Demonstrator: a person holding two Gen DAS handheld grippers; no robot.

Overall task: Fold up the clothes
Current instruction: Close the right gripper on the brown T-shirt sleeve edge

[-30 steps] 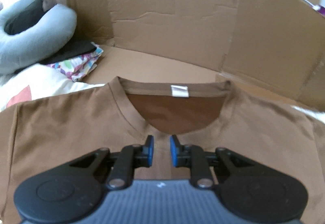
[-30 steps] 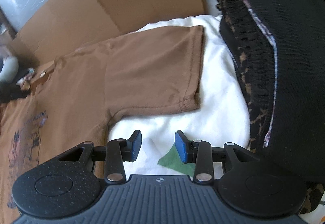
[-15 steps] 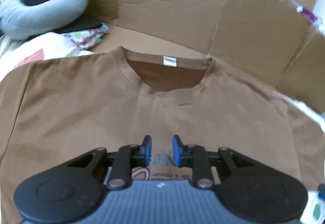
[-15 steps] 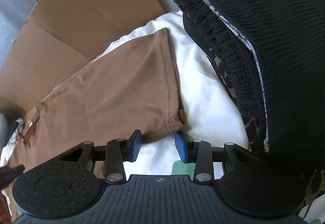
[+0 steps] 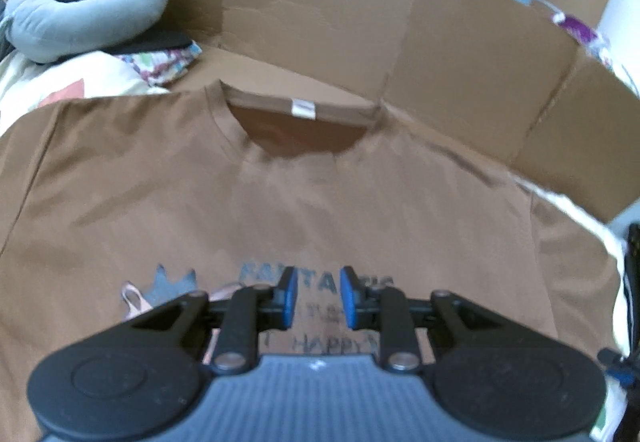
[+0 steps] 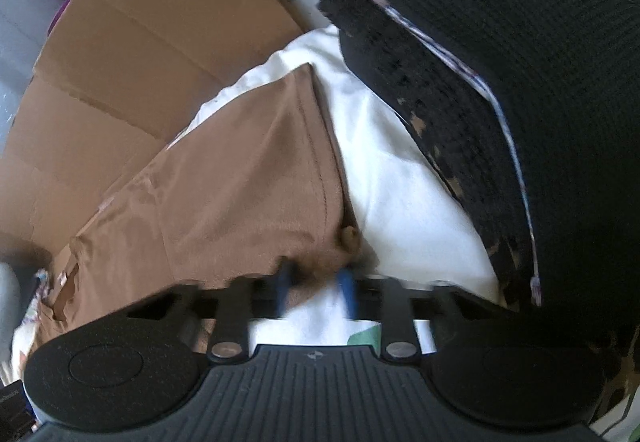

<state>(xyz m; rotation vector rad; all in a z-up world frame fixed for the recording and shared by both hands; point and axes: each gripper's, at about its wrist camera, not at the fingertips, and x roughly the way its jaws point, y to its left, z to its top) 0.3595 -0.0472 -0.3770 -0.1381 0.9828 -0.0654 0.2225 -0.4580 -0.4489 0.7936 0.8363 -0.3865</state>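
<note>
Right gripper [image 6: 316,282]: seen with both blue pads smeared by motion, having just been closing. Judged clamped on the lower corner of the right sleeve [image 6: 248,193] of the brown T-shirt [image 5: 320,201], with brown cloth showing between the pads at the hem. Cannot tell how deep the bite goes, owing to blur. Just past the right-hand pad, a small curled nub of hem, then white bedding [image 6: 400,181] under and beside the sleeve. Further right and above, a black knitted fabric [image 6: 540,81] with a patterned edge, near the sleeve but not touching it. To the left, the sleeve running back toward the shirt's shoulder.

Left gripper [image 5: 318,296]: released, pads parted by a narrow gap, nothing between them. Held above the shirt's chest, apart from the cloth, directly over the dark printed lettering [image 5: 332,344]. Left of the pads, a crown-like printed figure [image 5: 172,282]. Beyond the pads, the chest spread flat and face up, lightly rippled below the collar. Neck opening straight ahead, white neck label [image 5: 302,107] at its far edge. Both shoulders spread outward to left and right of that line.

Beyond the collar, flattened cardboard [image 5: 320,21] standing as a backdrop and lying under the shirt's top edge. At far left, well clear of the shirt, a grey neck pillow [image 5: 88,13], with a patterned cloth [image 5: 164,61] just beside the left shoulder.
</note>
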